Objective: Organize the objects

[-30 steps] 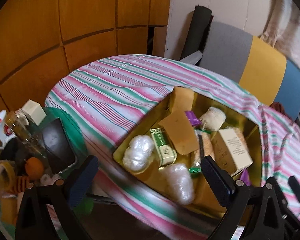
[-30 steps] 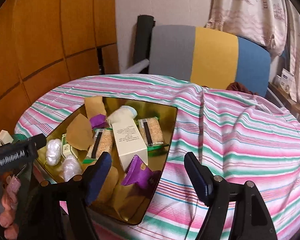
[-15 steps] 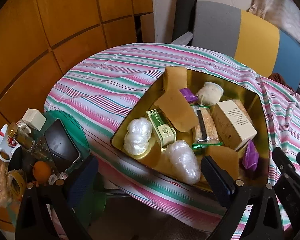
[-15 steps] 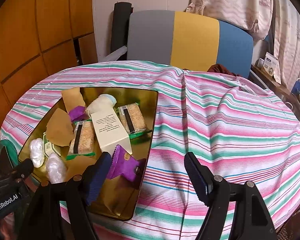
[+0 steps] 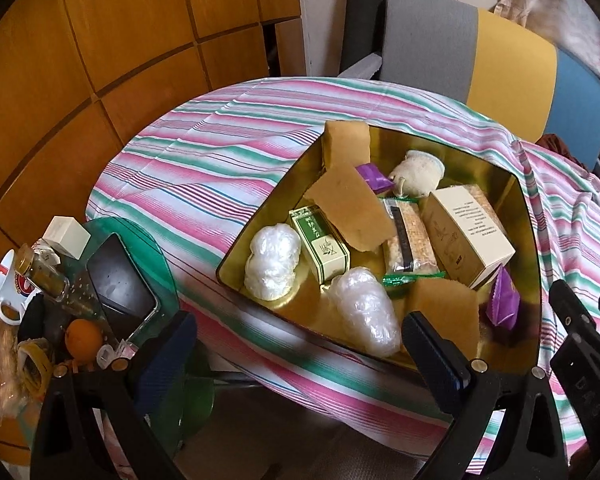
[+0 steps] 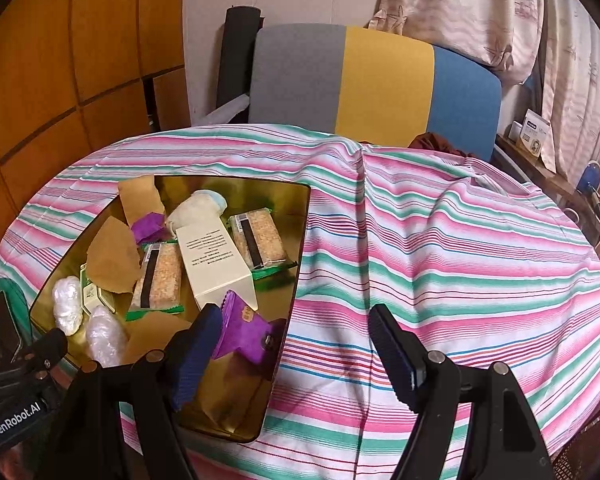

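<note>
A gold tray (image 5: 526, 240) (image 6: 302, 240) lies on the striped tablecloth (image 5: 204, 168) (image 6: 440, 248). It holds a cream box (image 5: 466, 236) (image 6: 216, 258), a green box (image 5: 320, 244), two clear plastic bundles (image 5: 274, 258) (image 5: 366, 318), grain bars (image 5: 410, 240) (image 6: 256, 238), purple packets (image 5: 502, 304) (image 6: 246, 330), brown paper pieces (image 5: 352, 204) (image 6: 112, 254) and a white pouch (image 5: 420, 170). My left gripper (image 5: 300, 338) hangs open over the tray's near edge, holding nothing. My right gripper (image 6: 296, 330) stands open above the tray's right rim, one finger (image 6: 194, 344) in front of the purple packet.
To the left a small green glass table (image 5: 148, 240) carries a phone (image 5: 118, 284), a white cube box (image 5: 66, 236), a jar, a mug (image 5: 8, 292) and an orange (image 5: 82, 338). A grey, yellow and blue chair (image 6: 380, 84) stands behind the table. Wooden panels (image 5: 100, 40) line the left wall.
Both views have tilted and steadied, so the tray now sits more centred and sharper. Neither gripper has changed its opening, and nothing in the tray has moved.
</note>
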`<move>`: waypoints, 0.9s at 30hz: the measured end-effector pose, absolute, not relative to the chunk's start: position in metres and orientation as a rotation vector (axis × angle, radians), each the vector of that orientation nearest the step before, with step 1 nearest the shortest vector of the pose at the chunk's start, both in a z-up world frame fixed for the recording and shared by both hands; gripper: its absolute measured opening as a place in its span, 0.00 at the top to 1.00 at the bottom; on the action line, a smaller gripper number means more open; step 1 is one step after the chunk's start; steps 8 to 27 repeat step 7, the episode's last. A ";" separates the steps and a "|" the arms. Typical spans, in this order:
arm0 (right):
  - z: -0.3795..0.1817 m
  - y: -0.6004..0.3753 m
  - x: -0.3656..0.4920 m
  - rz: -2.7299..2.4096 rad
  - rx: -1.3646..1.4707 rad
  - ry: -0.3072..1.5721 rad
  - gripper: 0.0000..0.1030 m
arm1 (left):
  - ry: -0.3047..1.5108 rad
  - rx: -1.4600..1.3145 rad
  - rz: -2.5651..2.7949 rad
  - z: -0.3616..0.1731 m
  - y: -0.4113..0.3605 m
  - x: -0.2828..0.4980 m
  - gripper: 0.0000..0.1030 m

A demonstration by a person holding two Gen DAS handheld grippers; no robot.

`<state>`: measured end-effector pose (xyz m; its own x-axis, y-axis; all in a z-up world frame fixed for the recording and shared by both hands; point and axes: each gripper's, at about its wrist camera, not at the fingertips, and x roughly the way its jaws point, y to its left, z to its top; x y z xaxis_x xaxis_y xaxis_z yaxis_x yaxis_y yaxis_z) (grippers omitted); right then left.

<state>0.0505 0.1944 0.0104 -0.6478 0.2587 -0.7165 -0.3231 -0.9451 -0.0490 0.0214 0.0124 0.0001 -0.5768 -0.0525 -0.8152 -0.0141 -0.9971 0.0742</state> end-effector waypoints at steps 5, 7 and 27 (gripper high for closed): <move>0.009 0.193 0.050 2.593 -1.114 0.114 0.25 | -0.122 1.447 -2.744 -0.005 0.011 0.021 0.00; 0.009 0.193 0.050 2.591 -1.117 0.110 0.25 | -0.125 1.453 -2.740 -0.006 0.012 0.020 0.00; 0.009 0.193 0.050 2.591 -1.117 0.110 0.25 | -0.125 1.453 -2.740 -0.006 0.012 0.020 0.00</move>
